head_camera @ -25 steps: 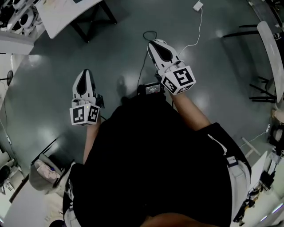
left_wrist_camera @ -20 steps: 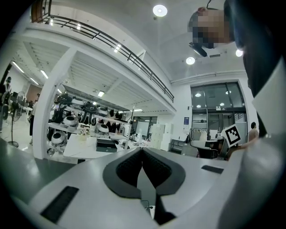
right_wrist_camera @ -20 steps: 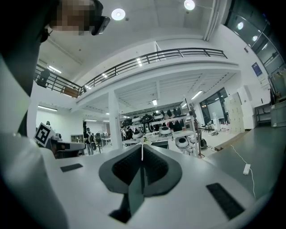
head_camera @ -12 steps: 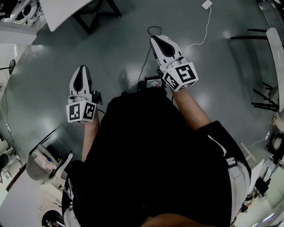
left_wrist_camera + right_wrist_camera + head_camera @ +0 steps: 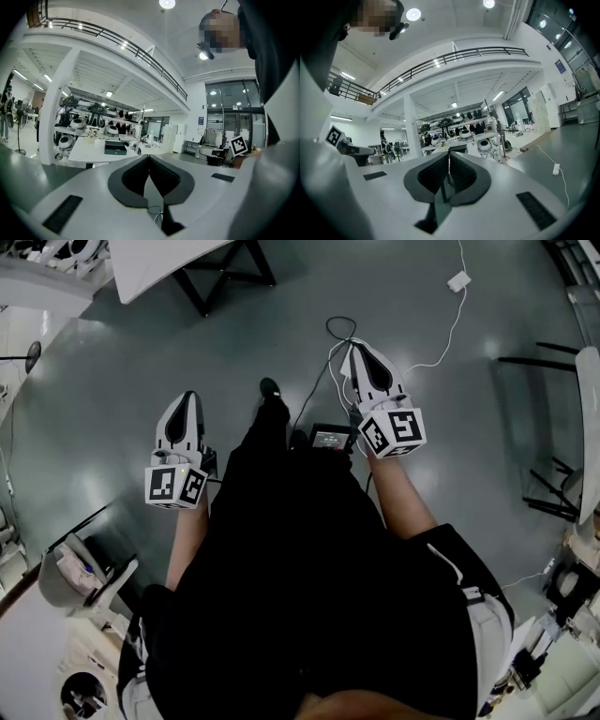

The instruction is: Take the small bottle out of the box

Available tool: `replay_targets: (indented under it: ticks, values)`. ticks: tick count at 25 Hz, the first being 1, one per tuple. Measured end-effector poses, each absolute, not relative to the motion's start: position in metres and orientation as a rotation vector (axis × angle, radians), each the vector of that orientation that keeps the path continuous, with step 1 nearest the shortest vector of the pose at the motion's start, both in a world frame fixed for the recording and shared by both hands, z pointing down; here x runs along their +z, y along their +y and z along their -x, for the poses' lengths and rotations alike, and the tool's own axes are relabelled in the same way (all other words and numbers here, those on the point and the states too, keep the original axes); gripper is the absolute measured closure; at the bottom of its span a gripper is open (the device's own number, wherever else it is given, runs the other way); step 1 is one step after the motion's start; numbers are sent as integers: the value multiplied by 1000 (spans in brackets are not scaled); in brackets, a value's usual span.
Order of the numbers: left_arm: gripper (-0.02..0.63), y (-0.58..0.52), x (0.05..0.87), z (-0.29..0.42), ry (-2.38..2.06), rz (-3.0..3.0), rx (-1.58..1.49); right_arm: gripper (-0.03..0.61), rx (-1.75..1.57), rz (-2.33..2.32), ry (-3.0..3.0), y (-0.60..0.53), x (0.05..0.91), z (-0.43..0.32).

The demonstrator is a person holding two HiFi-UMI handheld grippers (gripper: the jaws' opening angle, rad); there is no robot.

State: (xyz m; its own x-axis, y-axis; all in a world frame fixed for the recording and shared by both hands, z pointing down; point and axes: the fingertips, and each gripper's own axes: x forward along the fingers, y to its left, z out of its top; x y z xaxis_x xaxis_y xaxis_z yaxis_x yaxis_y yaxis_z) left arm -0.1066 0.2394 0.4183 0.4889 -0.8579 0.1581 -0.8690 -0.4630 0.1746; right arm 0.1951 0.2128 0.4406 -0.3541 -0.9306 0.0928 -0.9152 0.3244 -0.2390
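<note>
Left claw (image 5: 149, 161) and right claw (image 5: 449, 159) are both closed and empty, held over bare grey floor (image 5: 103, 381). Neither the small bottle nor the box shows in any view, so the task looks unstarted. Unlike a second earlier, the person's shoe (image 5: 271, 390) now steps forward between the claws.

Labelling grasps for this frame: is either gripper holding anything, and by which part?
Nothing is held. The left gripper and the right gripper each have their jaws shut together with nothing between them.
</note>
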Motion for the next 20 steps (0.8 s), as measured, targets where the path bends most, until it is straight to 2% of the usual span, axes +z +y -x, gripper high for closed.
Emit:
replay_targets:
  ticks: [9, 15, 20]
  values:
    - [598, 133, 442, 116, -1426, -2483, -29, 543, -311, 1701, 2606, 121, 430, -162]
    - [598, 35, 421, 93, -1388, -2478, -215, 543, -307, 1739, 2633, 48, 421, -184]
    - [598, -12, 415, 102, -1420, -2522, -207, 543, -268, 1692, 2670, -7, 411, -165]
